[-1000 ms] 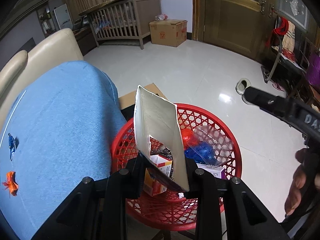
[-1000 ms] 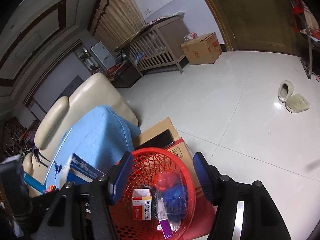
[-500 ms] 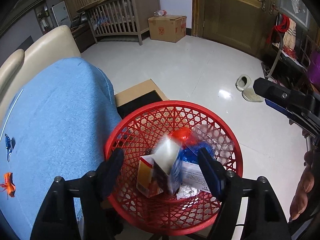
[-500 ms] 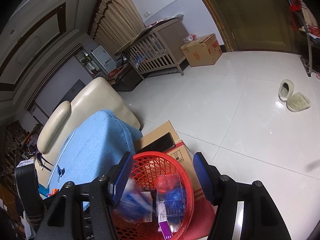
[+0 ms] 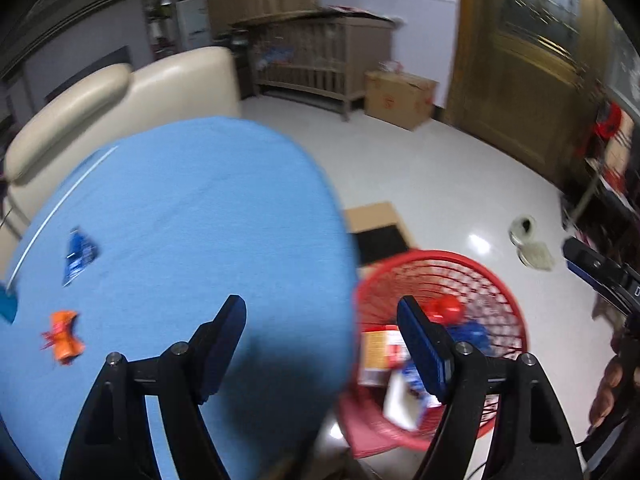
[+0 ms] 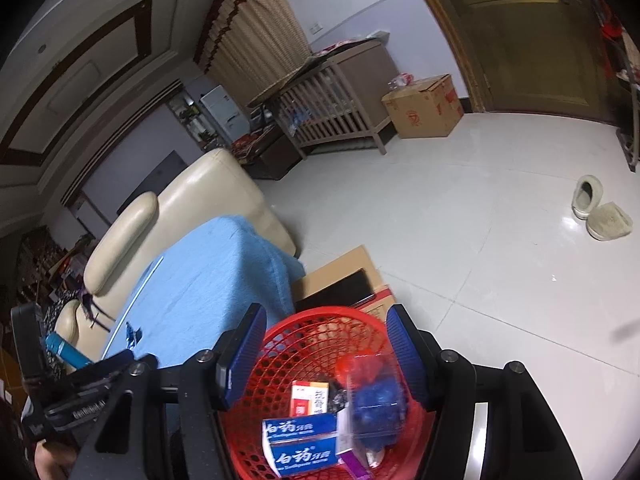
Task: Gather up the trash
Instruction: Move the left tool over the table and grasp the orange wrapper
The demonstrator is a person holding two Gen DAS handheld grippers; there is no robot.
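On the blue cover: an orange wrapper [image 5: 62, 335] and a blue wrapper [image 5: 79, 255] are seen left of the left gripper [image 5: 320, 344], well apart from it.
Left gripper: jaws have just been opening; they are held wide, with nothing between them.
Red basket [image 6: 280, 384]: placed on the floor just right of the blue cover [image 5: 180, 220]; a toothpaste box [image 6: 300, 446] and an orange-and-white box [image 6: 310, 398] are contained.
Right gripper [image 6: 324, 354]: held above the basket, jaws apart, nothing gripped.
Behind the basket: a flat cardboard box [image 6: 340, 276] is placed.
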